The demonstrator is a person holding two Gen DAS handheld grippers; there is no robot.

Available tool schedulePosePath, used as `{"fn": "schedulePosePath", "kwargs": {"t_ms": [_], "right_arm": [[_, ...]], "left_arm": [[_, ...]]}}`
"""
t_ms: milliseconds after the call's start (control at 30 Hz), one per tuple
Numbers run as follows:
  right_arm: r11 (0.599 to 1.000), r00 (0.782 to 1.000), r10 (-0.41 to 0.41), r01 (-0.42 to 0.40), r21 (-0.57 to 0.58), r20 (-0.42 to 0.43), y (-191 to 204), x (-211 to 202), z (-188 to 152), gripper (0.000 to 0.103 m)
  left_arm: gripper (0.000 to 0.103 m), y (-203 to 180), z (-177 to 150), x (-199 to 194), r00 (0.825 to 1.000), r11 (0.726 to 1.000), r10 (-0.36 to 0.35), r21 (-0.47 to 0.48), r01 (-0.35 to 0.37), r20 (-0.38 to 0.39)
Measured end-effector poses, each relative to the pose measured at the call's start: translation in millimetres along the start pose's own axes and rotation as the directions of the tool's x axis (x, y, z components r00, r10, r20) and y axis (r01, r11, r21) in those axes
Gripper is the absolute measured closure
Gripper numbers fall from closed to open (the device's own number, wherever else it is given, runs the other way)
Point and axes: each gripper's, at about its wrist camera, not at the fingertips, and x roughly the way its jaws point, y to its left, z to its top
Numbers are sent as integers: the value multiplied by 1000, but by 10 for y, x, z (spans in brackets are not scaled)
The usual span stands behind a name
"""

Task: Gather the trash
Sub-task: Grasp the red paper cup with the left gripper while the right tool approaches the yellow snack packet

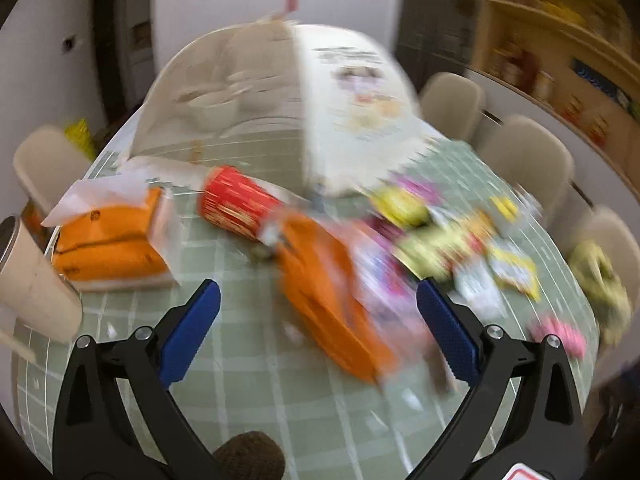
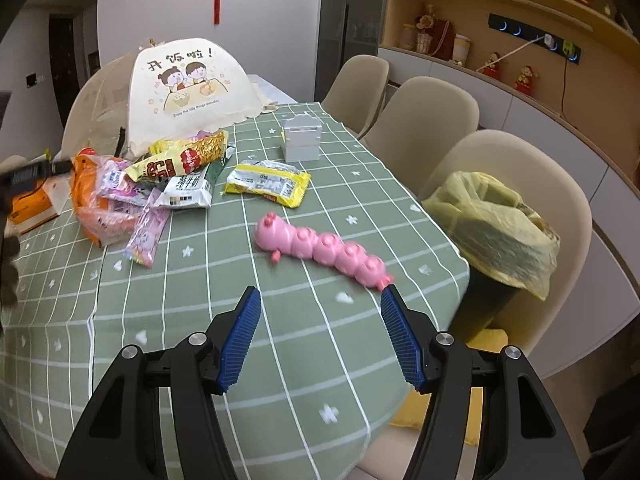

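- The left gripper is hovering over the green checked tablecloth with its fingers spread wide apart and nothing between them; the left view is smeared by motion, so small detail is hard to read.
- An orange wrapper is lying straight ahead between the left fingertips, with a pink wrapper overlapping it toward the right finger; whether the pads are touching either one cannot be told.
- A red tube is lying beyond the orange wrapper, and an orange tissue pack is sitting well out past the left finger.
- The right gripper is also holding its fingers wide apart, empty, above bare cloth.
- A pink caterpillar toy is lying just ahead of the right fingertips, its tail near the right finger; it looks like a toy rather than trash, so it is probably best left alone.
- A yellow packet is lying beyond the toy, and the main heap of wrappers is sitting far off to the left of the right fingers.
- A bin lined with a yellowish bag is standing off the table edge, outside the right finger.
- Doing this step well likely means slowing the left hand, lowering it so one finger slides under the orange wrapper's edge, and pinching a single crinkly layer firmly before lifting, since thin film slips easily.
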Motion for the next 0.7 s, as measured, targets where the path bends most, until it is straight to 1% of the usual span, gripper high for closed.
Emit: {"fn": "schedulePosePath", "kwargs": {"t_ms": [33,67,133,167,200,267,300,333,433,500,567,633,667,700], "right_arm": [[1000,1000,-4,4,-4,-7,60,58,45,44],[1000,1000,-8,8,-5,-12,99,91,66,44],[1000,999,-13,13,-2,-30,196,197,119,44],[1000,999,-12,12,2,-43,240,251,139,44],[1000,998,-12,12,7,-56,281,299,152,44],[1000,997,-17,18,8,-71,346,356,154,44],[1000,997,-27,27,4,-79,386,388,160,44],[999,996,-33,34,0,-84,406,406,161,44],[998,993,-59,59,1,-104,440,483,180,44],[997,991,-68,70,14,-115,422,531,201,44],[997,990,-74,78,25,-124,404,585,252,44],[996,989,-82,86,25,-121,404,624,319,44],[996,990,-79,82,26,-119,405,642,353,44],[997,991,-62,66,29,-119,411,678,413,44]], "left_arm": [[9,198,170,182,999,998,-8,-66,6,-39],[9,328,272,314,997,993,-22,-117,14,-68],[9,567,463,633,990,975,-52,-220,22,-132],[11,621,511,733,987,971,-58,-236,22,-149],[14,658,568,873,982,968,-73,-247,29,-172],[19,661,620,1101,970,969,-109,-242,54,-219],[24,663,636,1200,963,970,-118,-238,59,-241],[26,685,672,1330,958,968,-122,-243,57,-259],[32,759,742,1485,958,961,-123,-273,49,-261],[42,789,779,1550,955,954,-138,-293,58,-261],[46,786,823,1597,951,951,-158,-300,74,-267],[58,716,836,1574,949,960,-169,-264,97,-266],[66,661,840,1550,948,965,-177,-236,114,-265],[72,612,824,1503,946,968,-190,-211,136,-263]]}}
